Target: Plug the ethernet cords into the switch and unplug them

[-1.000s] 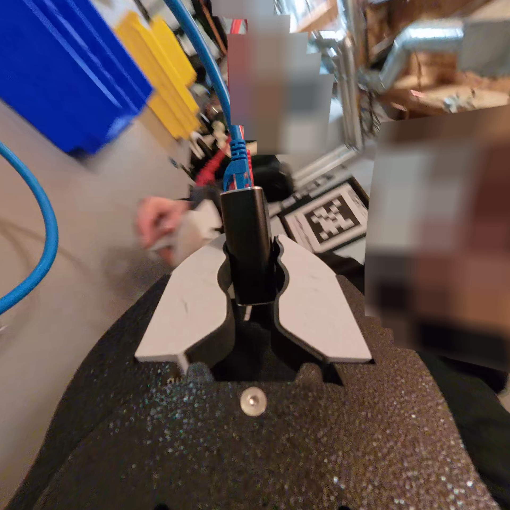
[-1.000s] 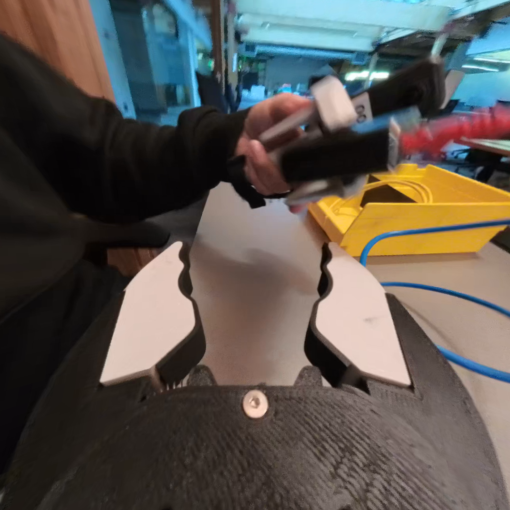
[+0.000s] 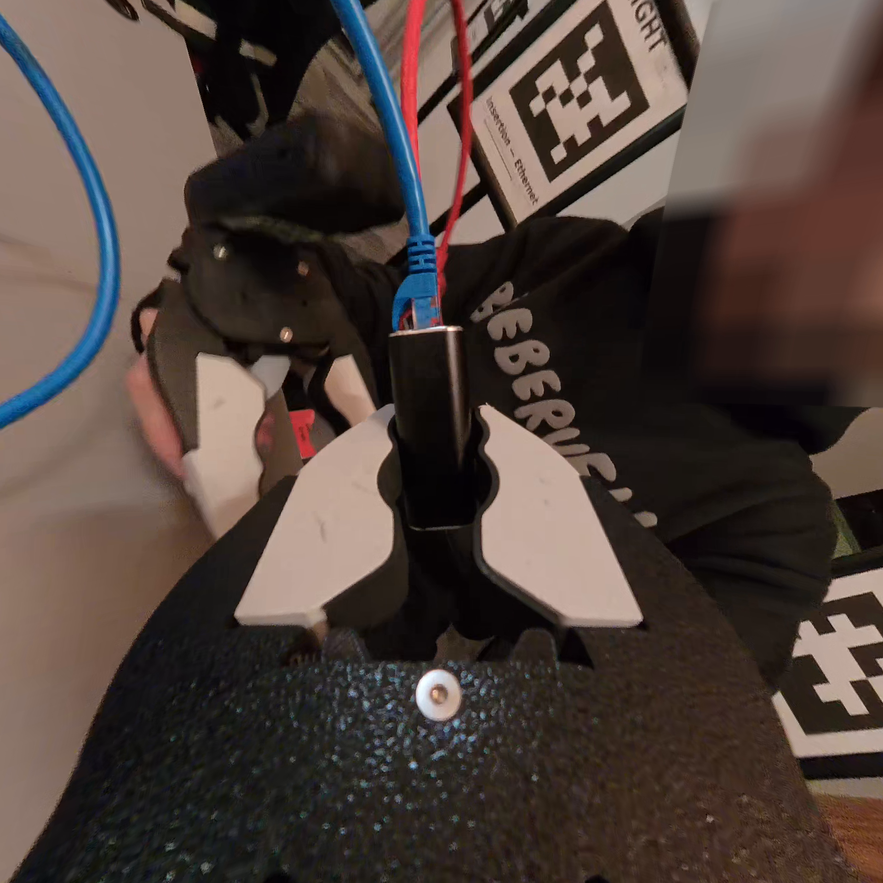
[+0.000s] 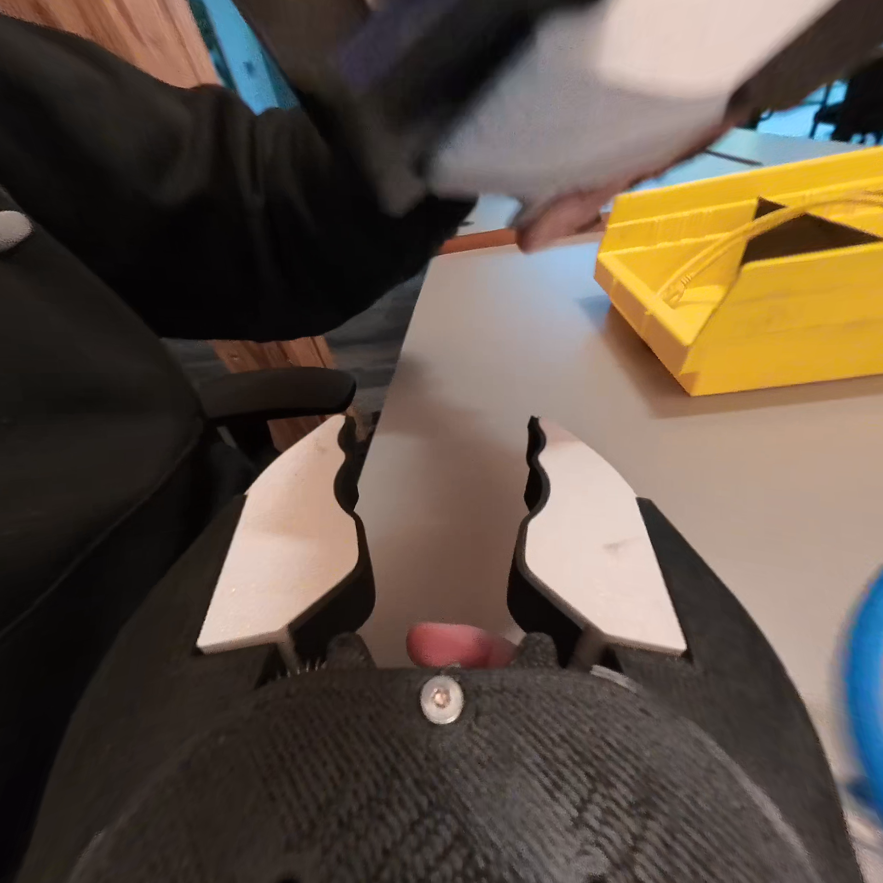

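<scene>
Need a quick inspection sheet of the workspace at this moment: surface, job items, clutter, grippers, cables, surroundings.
Surface: grey table, mostly bare.
Job's things: black switch held in the left gripper; blue cord plugged into its top; red cord runs behind it, its end hidden.
Clutter: yellow bin with a yellow cable inside.
Grippers: left jaws closed on the switch; right gripper open, empty.
Cables: blue loop on the table.
Surroundings: printed marker cards, chair armrest, person's black sleeve.
</scene>
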`<action>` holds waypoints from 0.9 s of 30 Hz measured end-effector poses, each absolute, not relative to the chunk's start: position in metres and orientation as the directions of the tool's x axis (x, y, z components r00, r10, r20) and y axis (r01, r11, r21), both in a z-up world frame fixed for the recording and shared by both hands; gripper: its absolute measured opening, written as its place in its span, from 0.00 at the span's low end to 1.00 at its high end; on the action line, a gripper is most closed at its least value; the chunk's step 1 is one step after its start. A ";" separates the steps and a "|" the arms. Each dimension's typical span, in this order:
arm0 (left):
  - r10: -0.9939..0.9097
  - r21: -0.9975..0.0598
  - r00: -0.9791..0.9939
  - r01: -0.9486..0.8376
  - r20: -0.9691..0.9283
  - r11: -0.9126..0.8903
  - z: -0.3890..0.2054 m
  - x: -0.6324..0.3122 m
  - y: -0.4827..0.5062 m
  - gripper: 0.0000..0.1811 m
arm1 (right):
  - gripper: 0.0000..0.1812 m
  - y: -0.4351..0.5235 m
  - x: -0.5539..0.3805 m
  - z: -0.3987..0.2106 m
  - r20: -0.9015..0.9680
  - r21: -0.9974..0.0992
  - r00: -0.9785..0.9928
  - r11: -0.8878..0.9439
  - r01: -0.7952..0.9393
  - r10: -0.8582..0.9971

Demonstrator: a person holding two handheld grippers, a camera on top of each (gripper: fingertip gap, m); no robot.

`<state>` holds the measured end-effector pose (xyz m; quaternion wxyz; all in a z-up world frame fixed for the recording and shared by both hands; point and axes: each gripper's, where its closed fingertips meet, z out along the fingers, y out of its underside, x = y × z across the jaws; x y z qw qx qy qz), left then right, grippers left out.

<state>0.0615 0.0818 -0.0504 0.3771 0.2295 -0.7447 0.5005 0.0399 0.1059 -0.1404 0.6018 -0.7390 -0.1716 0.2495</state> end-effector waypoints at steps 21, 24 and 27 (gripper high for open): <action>-0.085 -0.348 -0.486 -0.727 0.870 0.592 -0.099 0.042 0.082 0.14 | 0.52 0.093 0.060 -0.087 0.131 -0.977 0.896 0.209 0.044 0.424; -0.080 -0.321 -0.457 -0.728 0.886 0.605 -0.100 0.042 0.078 0.14 | 0.36 0.090 0.052 -0.089 0.193 -0.967 0.872 0.238 0.091 0.450; -0.092 -0.295 -0.434 -0.738 0.896 0.607 -0.103 0.046 0.077 0.14 | 0.35 0.090 0.055 -0.096 0.268 -0.954 0.870 0.238 0.181 0.413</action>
